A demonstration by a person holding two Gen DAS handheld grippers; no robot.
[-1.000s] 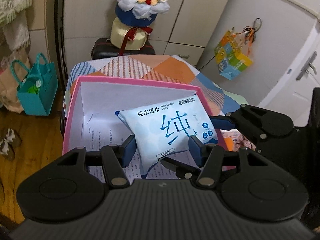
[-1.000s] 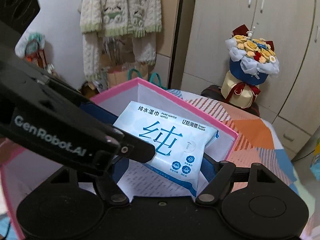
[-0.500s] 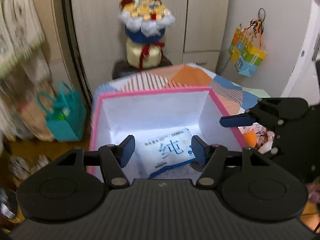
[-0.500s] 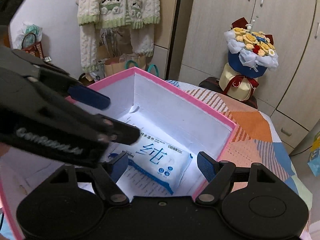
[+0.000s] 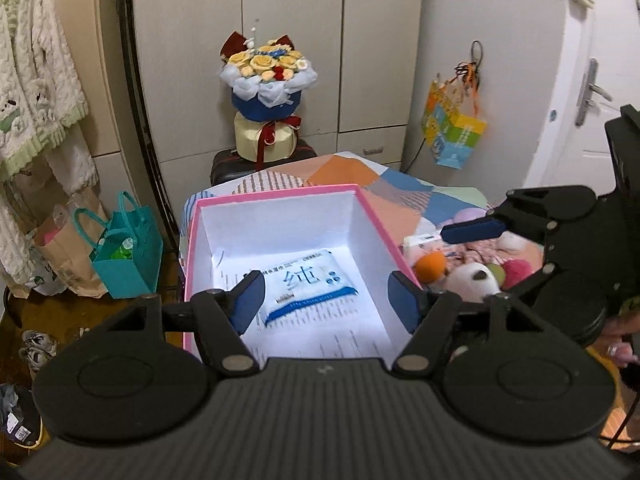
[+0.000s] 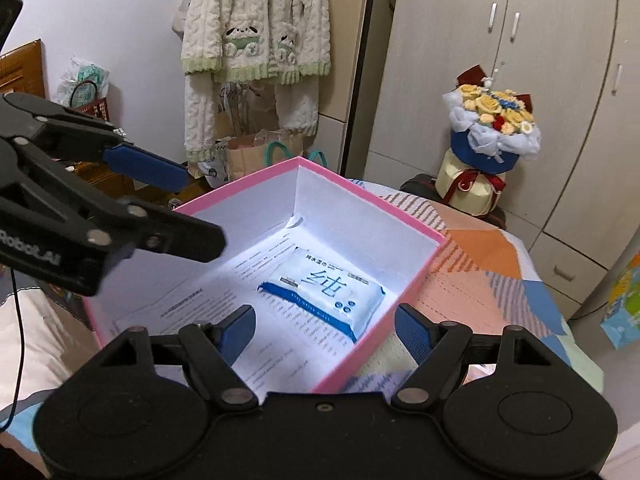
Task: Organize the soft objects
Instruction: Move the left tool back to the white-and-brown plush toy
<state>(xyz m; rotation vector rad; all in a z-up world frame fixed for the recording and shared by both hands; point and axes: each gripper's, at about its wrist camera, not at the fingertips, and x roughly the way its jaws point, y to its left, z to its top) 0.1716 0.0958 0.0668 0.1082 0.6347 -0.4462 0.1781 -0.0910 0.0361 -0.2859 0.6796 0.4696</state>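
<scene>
Centre frame, wipes pack point(image 5: 307, 284): I see it lying flat on the printed paper inside the pink box point(image 5: 276, 193).
Left gripper point(image 5: 326, 300): my jaws have just been opening, nothing between them.
Right gripper point(image 6: 326, 330): jaws wide apart, empty, above the box.

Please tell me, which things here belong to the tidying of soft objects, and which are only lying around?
Job: wipes pack, pink box, plush toys.

Lying about: bouquet, teal bag, hanging sweater, shoes.
</scene>
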